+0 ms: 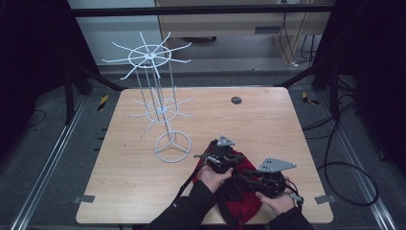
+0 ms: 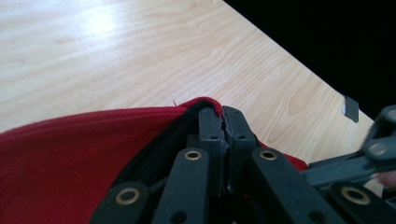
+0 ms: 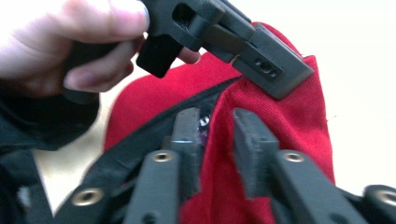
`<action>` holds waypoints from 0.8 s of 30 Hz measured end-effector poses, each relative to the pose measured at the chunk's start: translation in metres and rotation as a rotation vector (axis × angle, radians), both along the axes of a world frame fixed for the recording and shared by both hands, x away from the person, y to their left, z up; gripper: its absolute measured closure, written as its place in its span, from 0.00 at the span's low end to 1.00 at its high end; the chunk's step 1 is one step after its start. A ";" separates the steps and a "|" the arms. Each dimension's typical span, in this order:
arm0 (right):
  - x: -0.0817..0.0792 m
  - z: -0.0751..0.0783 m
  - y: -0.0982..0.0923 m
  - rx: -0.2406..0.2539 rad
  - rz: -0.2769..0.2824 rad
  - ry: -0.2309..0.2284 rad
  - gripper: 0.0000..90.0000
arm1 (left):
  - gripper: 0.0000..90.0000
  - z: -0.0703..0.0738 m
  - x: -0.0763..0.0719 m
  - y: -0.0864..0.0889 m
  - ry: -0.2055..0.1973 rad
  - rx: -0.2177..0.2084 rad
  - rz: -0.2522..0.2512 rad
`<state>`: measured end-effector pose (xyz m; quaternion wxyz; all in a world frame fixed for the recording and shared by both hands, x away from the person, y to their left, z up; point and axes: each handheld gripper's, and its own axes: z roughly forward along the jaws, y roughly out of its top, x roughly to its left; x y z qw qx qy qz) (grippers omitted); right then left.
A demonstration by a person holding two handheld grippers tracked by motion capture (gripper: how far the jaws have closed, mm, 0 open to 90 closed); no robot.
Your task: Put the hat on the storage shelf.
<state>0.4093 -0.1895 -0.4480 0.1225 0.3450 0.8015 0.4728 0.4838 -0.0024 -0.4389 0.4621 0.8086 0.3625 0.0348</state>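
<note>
The wooden counter (image 1: 143, 191) carries a white wire rack (image 1: 158, 108) with radiating hooks, which stands upright at the back left, well apart from the work. None of its hooks is seen to bear anything, so a hanging step, if that is the aim, is judged as not yet done.

At the near edge, a red bag (image 1: 237, 196) with black trim and black straps is lying on the counter between the person's two hands. It is still low on the surface and is not lifted.

The left gripper (image 2: 223, 116) is placed at the bag's upper rim. Its fingers (image 2: 210, 123) are pressed together, and the red and black edge of the fabric is pinched between them, so this grasp is taken as made.

The right gripper (image 3: 217, 123) is set just beside, on the same rim. Its fingers (image 3: 252, 135) are spread apart, with a fold of red cloth standing between them but not pressed. Its hold is judged to be released or not yet secured.

What remains, probably, is a firm second grasp, then the lifting and carrying toward the rack.
</note>
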 end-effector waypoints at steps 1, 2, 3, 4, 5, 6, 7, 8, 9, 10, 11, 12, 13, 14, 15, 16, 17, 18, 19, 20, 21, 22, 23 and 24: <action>-0.001 0.003 -0.003 0.013 -0.004 -0.012 0.69 | 0.98 0.002 0.000 0.002 -0.005 0.000 0.005; -0.003 0.007 -0.006 0.030 -0.014 -0.021 0.66 | 0.98 0.003 0.001 0.003 -0.012 -0.006 0.010; -0.003 0.007 -0.006 0.030 -0.014 -0.021 0.66 | 0.98 0.003 0.001 0.003 -0.012 -0.006 0.010; -0.005 0.014 -0.016 0.087 -0.035 -0.045 0.61 | 0.98 0.006 0.001 0.006 -0.018 -0.011 0.016; -0.005 0.014 -0.016 0.087 -0.035 -0.045 0.61 | 0.98 0.007 0.001 0.007 -0.022 -0.013 0.020; -0.005 0.018 -0.026 0.114 -0.061 -0.057 0.60 | 0.98 0.011 0.003 0.011 -0.027 -0.023 0.025; -0.005 0.020 -0.030 0.113 -0.081 -0.063 0.58 | 0.98 0.013 0.003 0.012 -0.032 -0.028 0.029; -0.005 0.020 -0.034 0.111 -0.100 -0.069 0.57 | 0.98 0.015 0.003 0.014 -0.038 -0.028 0.032; -0.004 0.019 -0.038 0.103 -0.118 -0.068 0.57 | 0.98 0.017 0.003 0.015 -0.044 -0.027 0.033; -0.003 0.017 -0.040 0.095 -0.135 -0.061 0.55 | 0.98 0.020 0.003 0.016 -0.051 -0.031 0.035; -0.001 0.014 -0.042 0.096 -0.148 -0.049 0.54 | 0.98 0.022 0.003 0.017 -0.061 -0.033 0.033; 0.000 0.011 -0.043 0.088 -0.155 -0.033 0.53 | 0.98 0.025 0.002 0.018 -0.066 -0.039 0.036; 0.002 0.007 -0.043 0.067 -0.167 -0.026 0.51 | 0.98 0.028 0.001 0.019 -0.073 -0.047 0.035; 0.004 0.003 -0.043 0.052 -0.176 -0.019 0.49 | 0.98 0.031 0.000 0.019 -0.084 -0.051 0.036; 0.006 0.000 -0.043 0.045 -0.177 -0.011 0.48 | 0.98 0.034 0.000 0.021 -0.090 -0.052 0.032; 0.007 -0.002 -0.043 0.042 -0.181 -0.001 0.47 | 0.98 0.037 -0.001 0.021 -0.097 -0.056 0.031; 0.008 -0.004 -0.043 0.043 -0.182 0.008 0.46 | 0.98 0.039 -0.002 0.022 -0.105 -0.058 0.033; 0.009 -0.005 -0.043 0.043 -0.180 0.016 0.46 | 0.98 0.042 -0.002 0.023 -0.115 -0.062 0.032; 0.009 -0.005 -0.043 0.043 -0.180 0.016 0.46 | 0.98 0.042 -0.002 0.023 -0.115 -0.062 0.032; 0.011 -0.007 -0.042 0.050 -0.172 0.026 0.47 | 0.98 0.046 -0.003 0.024 -0.122 -0.070 0.032; 0.012 -0.008 -0.041 0.049 -0.164 0.034 0.51 | 0.98 0.047 -0.003 0.024 -0.124 -0.073 0.029; 0.013 -0.009 -0.040 0.045 -0.153 0.041 0.57 | 0.98 0.049 -0.004 0.024 -0.127 -0.075 0.029; 0.013 -0.010 -0.040 0.043 -0.142 0.049 0.67 | 0.98 0.050 -0.004 0.024 -0.131 -0.072 0.027; 0.014 -0.009 -0.039 0.043 -0.129 0.058 0.73 | 0.98 0.051 -0.005 0.024 -0.133 -0.077 0.028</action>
